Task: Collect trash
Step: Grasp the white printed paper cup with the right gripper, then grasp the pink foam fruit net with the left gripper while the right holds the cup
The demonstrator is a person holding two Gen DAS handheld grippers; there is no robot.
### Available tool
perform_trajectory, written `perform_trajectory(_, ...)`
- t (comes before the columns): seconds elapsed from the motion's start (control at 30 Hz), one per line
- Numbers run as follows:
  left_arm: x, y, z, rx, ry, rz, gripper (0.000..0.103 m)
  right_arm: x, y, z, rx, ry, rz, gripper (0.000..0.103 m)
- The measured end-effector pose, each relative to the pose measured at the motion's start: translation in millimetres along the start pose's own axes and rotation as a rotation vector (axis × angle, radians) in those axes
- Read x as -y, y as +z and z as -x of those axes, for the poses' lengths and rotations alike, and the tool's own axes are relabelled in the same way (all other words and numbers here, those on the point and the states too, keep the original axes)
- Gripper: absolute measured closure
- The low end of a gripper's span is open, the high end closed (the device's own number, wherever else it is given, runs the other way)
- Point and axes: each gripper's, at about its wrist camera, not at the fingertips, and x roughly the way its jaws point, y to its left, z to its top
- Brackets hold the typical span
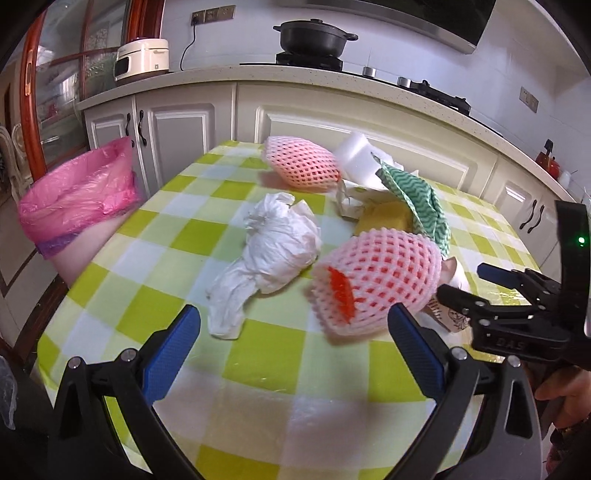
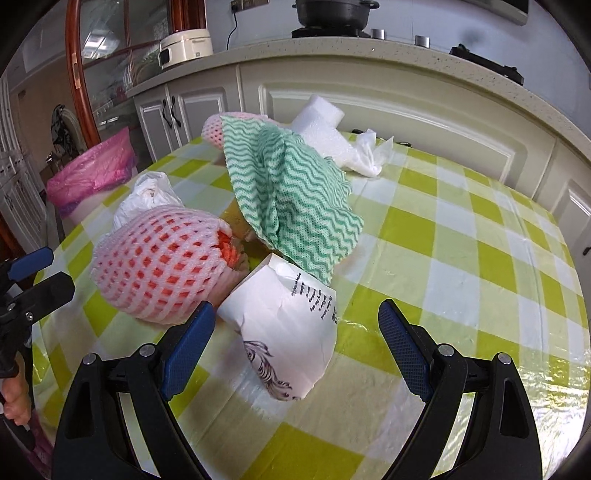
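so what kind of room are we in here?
Most likely a home kitchen: a black pot sits on a stove on the counter, a rice cooker is plugged in nearby, and cabinets run below. Both grippers hover open over a checked table.

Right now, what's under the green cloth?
The green cloth drapes over a yellow item, only partly showing. Its lower edge overlaps the paper cup. Anything else beneath is covered.

Glossy plastic tablecloth (image 2: 461, 236); foam net sleeve (image 2: 162, 258); woven cloth (image 2: 295, 199); paper cup (image 2: 291, 332).
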Motion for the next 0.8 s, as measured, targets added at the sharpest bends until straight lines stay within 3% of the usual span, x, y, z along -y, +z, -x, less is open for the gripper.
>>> perform_trajectory(0.17,5.0,-0.9,-10.3,-0.022,0.002,0.009,0.005,8.8,-6.1,-5.5,-0.034,0.073,-0.017,0.037)
perform_trajectory(0.47,36.7,1.6,-22.8,-0.024,-0.008,0.006,0.005,39.3,-24.1,29.8,0.032,0.052,-0.087,0.038)
perform_trajectory(0.8,85.6,17.8,-57.1,-0.022,0.066,-0.043,0.005,76.2,-35.9,51.5,0.076,0.017,-0.160,0.038)
